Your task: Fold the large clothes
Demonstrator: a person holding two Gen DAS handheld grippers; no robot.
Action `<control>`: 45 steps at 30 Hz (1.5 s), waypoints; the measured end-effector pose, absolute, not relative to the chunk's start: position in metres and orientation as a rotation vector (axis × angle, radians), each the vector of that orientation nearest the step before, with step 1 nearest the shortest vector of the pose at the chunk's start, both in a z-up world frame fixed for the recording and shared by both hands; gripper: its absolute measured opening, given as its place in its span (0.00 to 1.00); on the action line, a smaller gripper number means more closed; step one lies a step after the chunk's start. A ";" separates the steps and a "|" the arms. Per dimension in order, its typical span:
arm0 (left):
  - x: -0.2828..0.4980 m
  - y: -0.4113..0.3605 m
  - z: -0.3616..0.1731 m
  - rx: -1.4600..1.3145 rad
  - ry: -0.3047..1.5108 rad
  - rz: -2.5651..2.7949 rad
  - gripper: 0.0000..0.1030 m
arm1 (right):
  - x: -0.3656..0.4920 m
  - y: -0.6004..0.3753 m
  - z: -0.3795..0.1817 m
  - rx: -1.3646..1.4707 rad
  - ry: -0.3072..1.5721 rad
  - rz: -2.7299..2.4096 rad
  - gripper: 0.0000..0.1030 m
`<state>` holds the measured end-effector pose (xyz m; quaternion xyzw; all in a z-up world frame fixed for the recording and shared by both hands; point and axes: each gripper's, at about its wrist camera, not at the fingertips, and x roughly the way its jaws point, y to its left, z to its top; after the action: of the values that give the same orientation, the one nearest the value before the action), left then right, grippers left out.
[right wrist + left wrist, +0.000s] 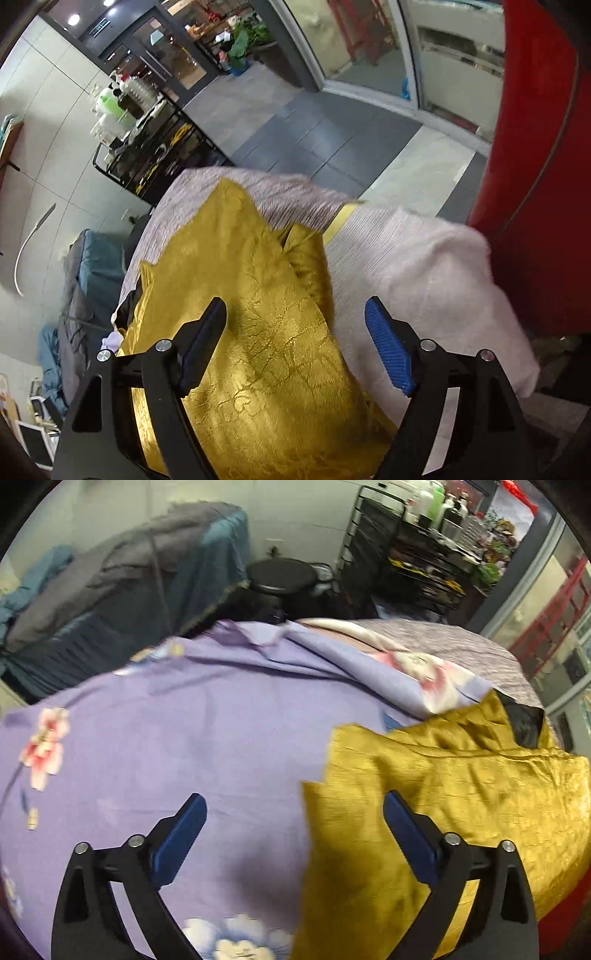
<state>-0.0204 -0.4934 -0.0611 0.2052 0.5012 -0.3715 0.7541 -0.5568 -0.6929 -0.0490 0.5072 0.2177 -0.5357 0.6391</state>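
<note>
1. The left tool (294,812) points steeply down with its blue-padded fingers (181,834) spread wide; nothing is between them and neither pad touches cloth.
2. Under the left tool's left finger and stretching ahead of it lies a lilac floral sheet (177,731), spread fairly flat over the surface.
3. The left edge of the mustard-gold garment (443,775) runs below the gap between the left tool's fingers; its right finger hangs over the gold cloth, which spreads off to that side.
4. Ahead of the left tool and to its right, a dark lining (524,723) shows at the garment's far corner.
5. The right tool (295,317) is also wide open and holds nothing.
6. The mustard-gold garment (258,332) lies beneath the right tool's left finger and the gap, running ahead in creased folds.
7. Under its right finger is a pale pink-grey cover (424,266).
8. Further right of that tool stands something red (535,184).
</note>
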 end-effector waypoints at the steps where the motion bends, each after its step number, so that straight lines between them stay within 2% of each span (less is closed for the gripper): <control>1: -0.017 -0.487 -0.055 0.477 1.069 -0.781 0.93 | -0.557 -0.689 -0.041 1.130 0.502 -1.241 0.77; 6: -0.025 -0.460 -0.035 0.561 0.986 -0.696 0.93 | -0.540 -0.657 0.004 0.901 0.663 -1.399 0.83; 10: -0.064 -0.445 -0.024 0.600 1.008 -0.769 0.93 | -0.505 -0.622 0.023 0.834 0.746 -1.297 0.86; 13: -0.108 -0.443 -0.015 0.648 1.001 -0.838 0.93 | -0.462 -0.595 0.029 0.727 0.895 -1.221 0.87; 21: -0.190 -0.448 -0.007 0.782 0.987 -0.969 0.93 | -0.392 -0.541 0.028 0.556 1.110 -1.116 0.87; 27: -0.209 -0.441 0.004 0.801 0.964 -0.997 0.93 | -0.387 -0.526 0.033 0.527 1.149 -1.122 0.87; 41: -0.219 -0.444 0.011 0.738 1.117 -1.127 0.93 | -0.379 -0.519 0.035 0.523 1.192 -1.145 0.87; 45: -0.225 -0.446 0.012 0.764 1.082 -1.125 0.93 | -0.381 -0.518 0.037 0.529 1.189 -1.154 0.88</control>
<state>-0.2248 -0.4458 0.0119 0.3355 0.4756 -0.4943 0.6456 -0.3812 -0.5182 0.0366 0.2323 0.5222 -0.5070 0.6452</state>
